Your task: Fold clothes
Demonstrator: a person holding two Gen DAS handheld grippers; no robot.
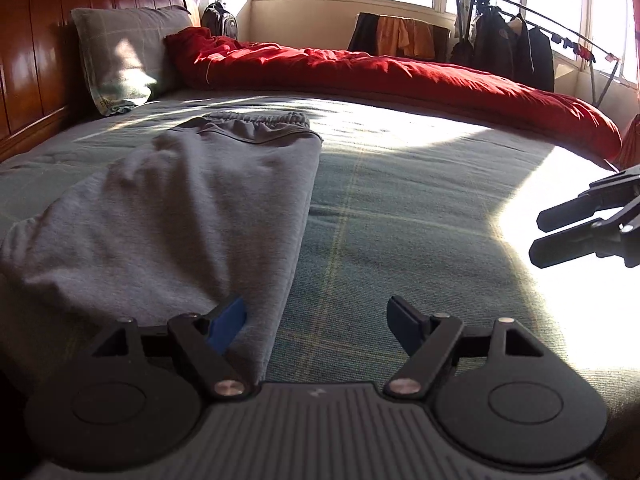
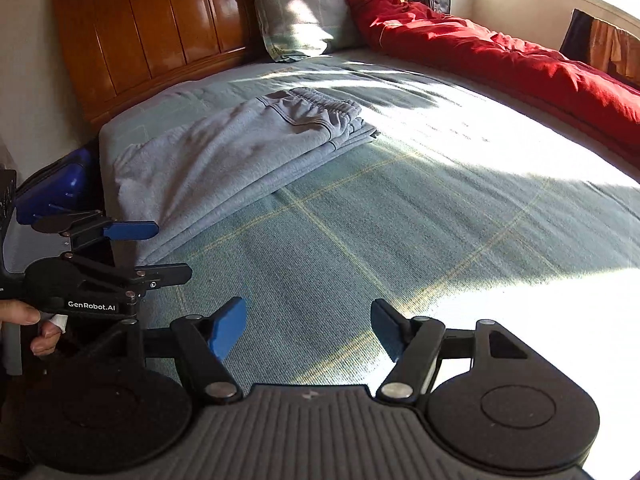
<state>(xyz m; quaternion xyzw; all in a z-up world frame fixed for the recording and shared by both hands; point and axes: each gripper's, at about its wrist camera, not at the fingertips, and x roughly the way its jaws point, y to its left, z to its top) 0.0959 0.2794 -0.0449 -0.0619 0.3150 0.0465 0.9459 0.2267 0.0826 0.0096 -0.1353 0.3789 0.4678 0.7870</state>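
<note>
Both tongs (image 1: 316, 322) (image 2: 308, 328) wide apart, empty | grey pants (image 2: 240, 152) folded, cuffs hidden

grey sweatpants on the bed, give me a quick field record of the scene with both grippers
garment: grey sweatpants, folded lengthwise, elastic waistband toward the headboard
surface: green plaid bedsheet
left gripper: open, empty, its left finger over the near edge of the pants
right gripper: open, empty, above bare sheet, apart from the pants
bedding: red duvet bunched along the far side; grey pillow against the wooden headboard
background: clothes rack by the windows
task state: fold only partly done
</note>
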